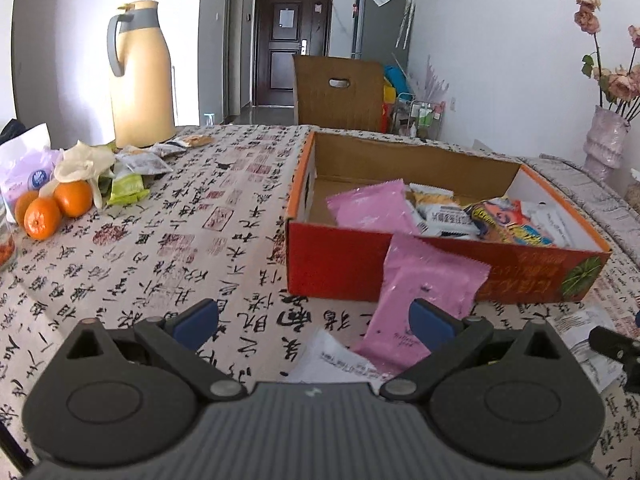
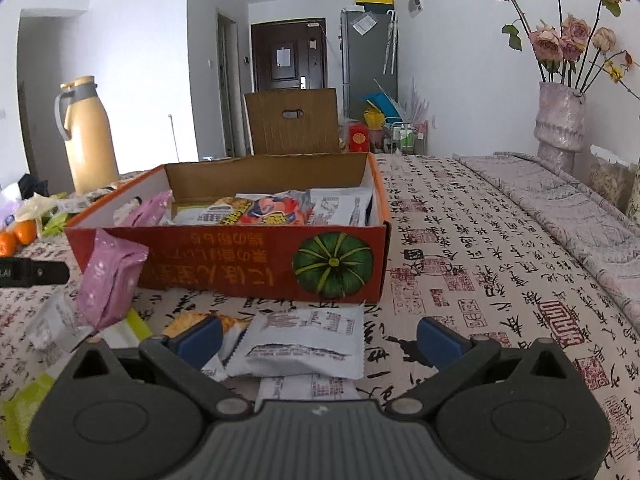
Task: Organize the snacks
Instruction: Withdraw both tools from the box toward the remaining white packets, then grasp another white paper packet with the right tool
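Note:
A red cardboard box (image 1: 332,264) stands on the table and holds several snack packets, one of them pink (image 1: 372,208). It also shows in the right wrist view (image 2: 224,268). A pink snack packet (image 1: 424,292) leans against the box's near wall; it also shows in the right wrist view (image 2: 110,280). My left gripper (image 1: 316,318) is open, and the packet's lower end lies by its right finger. A white packet (image 1: 332,360) lies under it. My right gripper (image 2: 320,338) is open over a white snack packet (image 2: 308,340) on the table in front of the box. An orange packet (image 2: 192,322) lies by its left finger.
A yellow thermos jug (image 1: 140,76) stands at the far left of the table, with oranges (image 1: 56,208) and several loose packets (image 1: 132,176) near it. A vase with dried roses (image 2: 560,120) stands at the far right. Green packets (image 2: 24,408) lie at the near left.

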The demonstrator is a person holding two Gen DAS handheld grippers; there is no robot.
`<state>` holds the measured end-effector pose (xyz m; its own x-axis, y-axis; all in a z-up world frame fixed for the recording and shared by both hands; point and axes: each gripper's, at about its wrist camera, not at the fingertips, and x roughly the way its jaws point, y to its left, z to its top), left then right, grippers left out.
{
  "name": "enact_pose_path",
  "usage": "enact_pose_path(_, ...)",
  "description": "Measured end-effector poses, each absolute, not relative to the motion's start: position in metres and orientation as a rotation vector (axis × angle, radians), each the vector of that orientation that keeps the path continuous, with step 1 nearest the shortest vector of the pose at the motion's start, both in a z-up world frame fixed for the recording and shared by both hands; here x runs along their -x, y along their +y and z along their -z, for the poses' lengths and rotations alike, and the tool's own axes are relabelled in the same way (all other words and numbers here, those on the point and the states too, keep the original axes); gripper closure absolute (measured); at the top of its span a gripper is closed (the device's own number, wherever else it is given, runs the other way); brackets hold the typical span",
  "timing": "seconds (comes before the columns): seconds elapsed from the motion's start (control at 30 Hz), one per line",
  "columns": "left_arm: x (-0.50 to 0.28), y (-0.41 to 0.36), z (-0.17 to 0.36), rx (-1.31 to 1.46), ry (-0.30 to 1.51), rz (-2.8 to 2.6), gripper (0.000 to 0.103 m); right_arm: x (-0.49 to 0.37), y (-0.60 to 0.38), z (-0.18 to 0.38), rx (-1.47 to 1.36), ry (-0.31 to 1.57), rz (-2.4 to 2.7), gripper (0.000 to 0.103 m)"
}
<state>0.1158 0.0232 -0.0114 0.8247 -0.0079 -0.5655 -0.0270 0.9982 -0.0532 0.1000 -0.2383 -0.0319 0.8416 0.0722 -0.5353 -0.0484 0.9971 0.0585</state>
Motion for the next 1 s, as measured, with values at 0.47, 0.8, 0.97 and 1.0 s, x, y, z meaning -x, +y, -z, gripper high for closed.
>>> enact_pose_path(0.47,-0.121,0.027,0.025,0.102,0.61,0.018,0.0,-0.135,-0.211,0.051,0.1,0.649,-0.022,0.0)
enact_pose_path(0.8,-0.121,0.026,0.026,0.1,0.609,0.024,0.0,-0.137,-0.211,0.053,0.083,0.661,-0.057,0.031)
enact_pose_path(0.97,-0.121,0.026,0.026,0.098,0.612,0.021,0.0,-0.132,-0.216,0.05,0.056,0.636,-0.059,0.067)
enact_pose_path(1.0,-0.121,0.026,0.026,0.097,0.611,0.021,0.0,-0.132,-0.217,0.049,0.048,0.63,-0.06,0.077)
